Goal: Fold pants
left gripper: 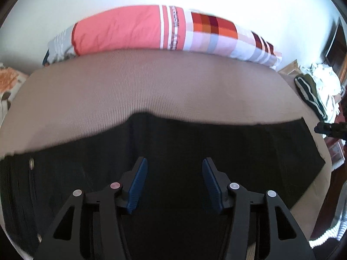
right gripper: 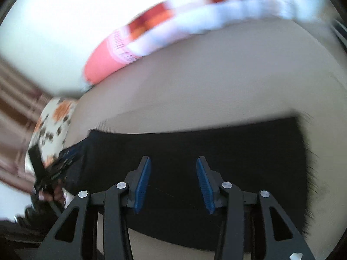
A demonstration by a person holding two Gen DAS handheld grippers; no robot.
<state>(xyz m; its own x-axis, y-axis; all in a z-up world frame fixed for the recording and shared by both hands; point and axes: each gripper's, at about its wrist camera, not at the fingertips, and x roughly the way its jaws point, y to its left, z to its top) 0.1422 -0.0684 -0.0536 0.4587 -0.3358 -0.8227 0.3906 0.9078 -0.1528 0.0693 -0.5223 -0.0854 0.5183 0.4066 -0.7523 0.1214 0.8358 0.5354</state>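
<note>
A: Left wrist view. Black pants (left gripper: 195, 143) lie spread flat on the bed (left gripper: 130, 86), on its tan ribbed cover, along the near side. They run from far left to far right; a metal button (left gripper: 31, 163) shows at the left, so I judge the waist is that end. The left hand-held gripper (left gripper: 174, 169) hangs above the middle of the cloth, jaws apart, blue pads (left gripper: 138, 184) gripping nothing.

B: Right wrist view agrees, though blurred. The right hand-held gripper (right gripper: 173, 169) is released too, nothing between its jaws, over the right part of the pants (right gripper: 195, 151). That right end is frayed, threads sticking out: a raw hem (right gripper: 308, 162), probably.

A: Handling?

B: Looks like a heavier woven cloth, maybe denim. Soft, limp, no shape of its own, not fragile. It lies flat, so it should crease where it is bent. Weight moderate; a single layer pinched alone may slide off the layer beneath.

A: Where to take hold?

B: At the edges. Right gripper on the frayed hem, pinching all the layers; left on the waist end or the far edge. Mid-cloth gives the pads little to bite.

A: Surroundings: a striped pillow (left gripper: 151, 28) along the far side, a pile of clothes (left gripper: 318, 86) at the far right, well apart from the pants.
</note>
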